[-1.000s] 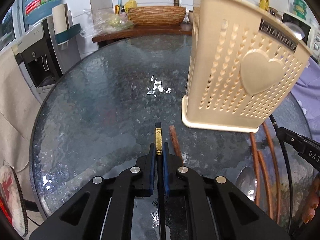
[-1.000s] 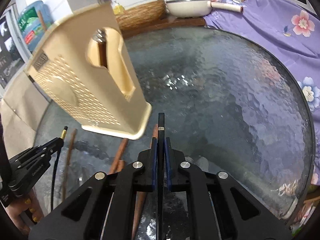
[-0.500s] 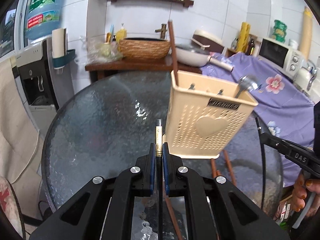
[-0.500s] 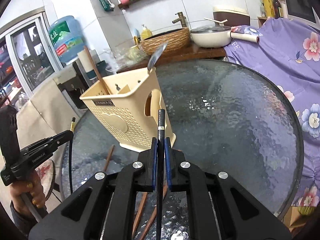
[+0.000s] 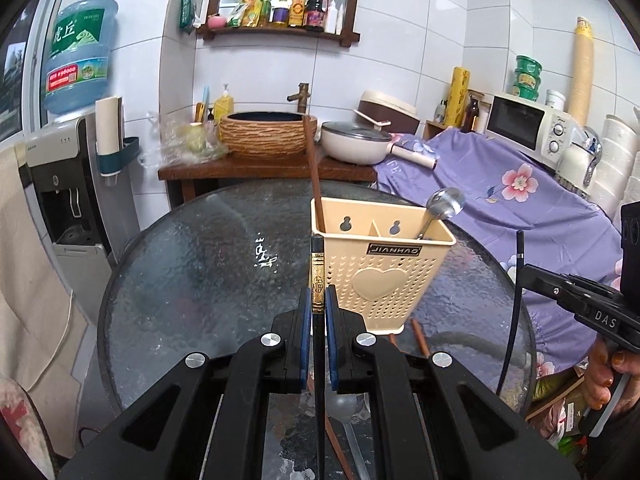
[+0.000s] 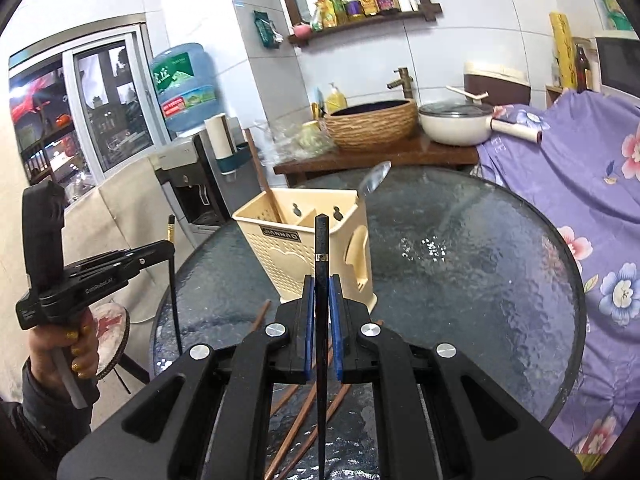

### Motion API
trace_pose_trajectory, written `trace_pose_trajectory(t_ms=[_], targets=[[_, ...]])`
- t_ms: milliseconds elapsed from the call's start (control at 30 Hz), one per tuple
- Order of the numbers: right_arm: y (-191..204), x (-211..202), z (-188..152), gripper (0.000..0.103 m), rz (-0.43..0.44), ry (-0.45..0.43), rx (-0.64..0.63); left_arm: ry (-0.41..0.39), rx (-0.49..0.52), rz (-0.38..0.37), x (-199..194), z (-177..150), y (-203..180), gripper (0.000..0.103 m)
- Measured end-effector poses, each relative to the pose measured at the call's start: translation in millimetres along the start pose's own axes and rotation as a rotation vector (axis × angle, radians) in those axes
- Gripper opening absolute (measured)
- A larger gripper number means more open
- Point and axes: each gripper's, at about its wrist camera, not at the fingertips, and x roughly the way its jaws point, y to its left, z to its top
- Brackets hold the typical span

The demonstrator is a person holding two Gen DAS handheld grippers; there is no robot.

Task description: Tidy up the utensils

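Black chopsticks (image 5: pixel 318 280) (image 6: pixel 321 256), one clamped per gripper (image 5: pixel 319 308) (image 6: pixel 322 300), now lifted off glass table (image 5: pixel 200 272), just short of caddy (image 5: pixel 380 264); both ready to drop in.

Black tool (image 5: pixel 318 312) (blue pads, silver screws)

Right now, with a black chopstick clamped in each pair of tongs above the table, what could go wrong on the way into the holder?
1. Each black chopstick is pinched near one end, so it may swivel.
2. The utensil holder looks light; a nudge could tip it, with the spoon and brown chopstick in it.
3. Brown chopsticks on the glass table could roll if bumped.
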Motion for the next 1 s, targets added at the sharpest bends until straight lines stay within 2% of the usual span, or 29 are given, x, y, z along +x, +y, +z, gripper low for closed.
trace_pose_trajectory(t_ms=[333,767,867,1000], targets=[[7.5,-11.9,13.2,0.008,0.010,-0.017,-0.030,-0.024,0.014,-0.024,-15.5,10.4,-1.3,0.007],[21.4,-23.7,51.8,0.008,0.033,-0.043,-0.068,-0.047,0.015,-0.088,-32.6,40.5,-4.5,0.007],[24.4,-31.7,70.2,0.008,0.056,-0.060,-0.062,-0.063,0.004,-0.121,-40.6,57.7,-2.8,0.007],[30.5,-42.5,101.5,0.008,0.088,-0.081,-0.054,-0.081,-0.046,-0.211,-52.5,90.0,5.2,0.007]])
